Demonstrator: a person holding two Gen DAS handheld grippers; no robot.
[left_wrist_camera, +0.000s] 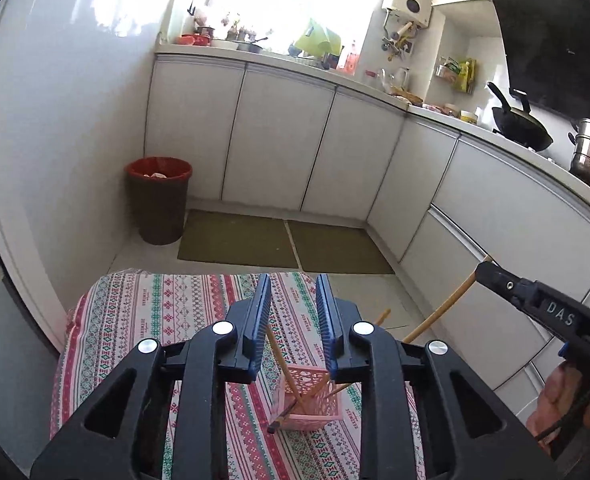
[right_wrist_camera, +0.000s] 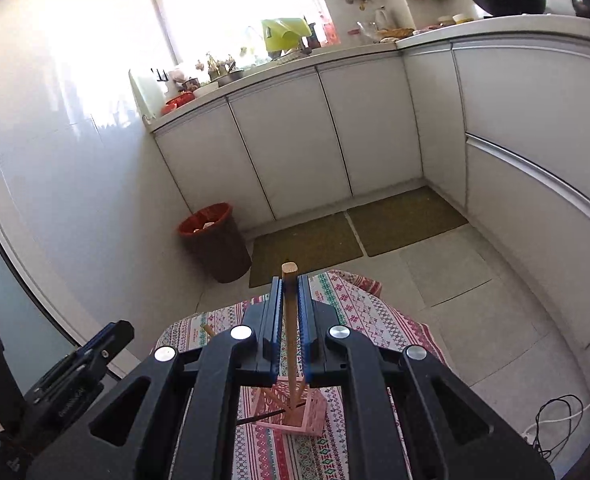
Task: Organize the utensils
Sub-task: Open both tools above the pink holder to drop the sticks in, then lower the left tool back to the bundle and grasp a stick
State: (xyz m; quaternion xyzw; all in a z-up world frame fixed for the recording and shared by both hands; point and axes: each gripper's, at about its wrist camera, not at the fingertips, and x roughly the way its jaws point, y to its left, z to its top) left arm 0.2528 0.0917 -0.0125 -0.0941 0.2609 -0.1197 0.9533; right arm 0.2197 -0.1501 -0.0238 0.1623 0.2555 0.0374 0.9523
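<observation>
Right hand-held gripper (right_wrist_camera: 291, 292) clamped on a wooden stick (right_wrist_camera: 290, 320), lower end down in the pink basket (right_wrist_camera: 295, 412). Left hand-held gripper (left_wrist_camera: 293, 300) parted, holding nothing, above the same basket on the table (left_wrist_camera: 135, 320) with patterned cloth. More sticks (left_wrist_camera: 279, 360) leaning inside. Red-lined bin (left_wrist_camera: 159, 196) on the floor beyond.

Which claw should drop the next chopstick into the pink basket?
Right. The right claw is already shut on a wooden chopstick held upright above the pink basket. The left claw is open and holds nothing.
</observation>
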